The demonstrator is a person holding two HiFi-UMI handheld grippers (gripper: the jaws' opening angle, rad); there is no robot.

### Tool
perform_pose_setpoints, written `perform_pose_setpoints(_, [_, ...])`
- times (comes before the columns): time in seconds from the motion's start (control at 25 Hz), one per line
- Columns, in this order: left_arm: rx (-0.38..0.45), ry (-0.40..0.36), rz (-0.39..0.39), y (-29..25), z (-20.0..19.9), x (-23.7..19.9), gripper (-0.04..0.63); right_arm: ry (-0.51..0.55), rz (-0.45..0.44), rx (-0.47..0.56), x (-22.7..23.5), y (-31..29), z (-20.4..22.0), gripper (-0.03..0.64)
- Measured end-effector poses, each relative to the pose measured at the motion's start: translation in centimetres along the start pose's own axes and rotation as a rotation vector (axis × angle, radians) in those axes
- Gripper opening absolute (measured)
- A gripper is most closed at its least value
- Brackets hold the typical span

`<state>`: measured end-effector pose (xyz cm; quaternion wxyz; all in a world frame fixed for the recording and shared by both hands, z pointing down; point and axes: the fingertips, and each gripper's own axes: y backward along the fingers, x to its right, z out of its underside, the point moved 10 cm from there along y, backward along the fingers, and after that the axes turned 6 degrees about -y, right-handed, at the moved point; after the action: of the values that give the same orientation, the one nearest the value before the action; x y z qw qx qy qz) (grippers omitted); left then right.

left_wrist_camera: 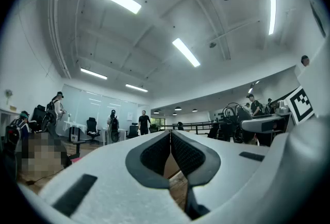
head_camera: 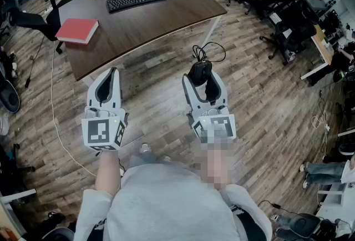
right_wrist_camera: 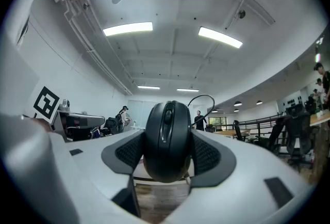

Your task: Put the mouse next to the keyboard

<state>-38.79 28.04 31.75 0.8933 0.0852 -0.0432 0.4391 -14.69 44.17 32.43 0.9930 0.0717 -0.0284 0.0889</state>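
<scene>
Carrying phase. The right gripper (head_camera: 203, 81) is clamping the black wired mouse (right_wrist_camera: 166, 140) between its jaws, above the floor and well apart from the keyboard (head_camera: 136, 0). The left gripper (head_camera: 112, 73), jaws together, is carrying nothing. Advice: keep it level, mind the trailing cable (head_camera: 209, 50), and release on the table (head_camera: 172, 20) just beside the keyboard.

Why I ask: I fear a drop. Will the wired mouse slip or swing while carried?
Likely rigid: the mouse sits steady between the jaws. Its smooth, rounded shell could slip if they loosen. The cable looks floppy and may swing or snag.
</scene>
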Motion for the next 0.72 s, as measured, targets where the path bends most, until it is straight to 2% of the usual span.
perform_pose_setpoints(0.32, [-0.001,-0.003,-0.002,0.7,-0.1,0.2,0.011,0.0,-0.005,0.005,-0.4,0.5,-0.2,0.252])
perform_pose_setpoints(0.72, [0.012,-0.011,0.009,0.2,0.0,-1.5,0.011,-0.019,0.013,0.016,-1.4,-0.5,-0.2,0.252])
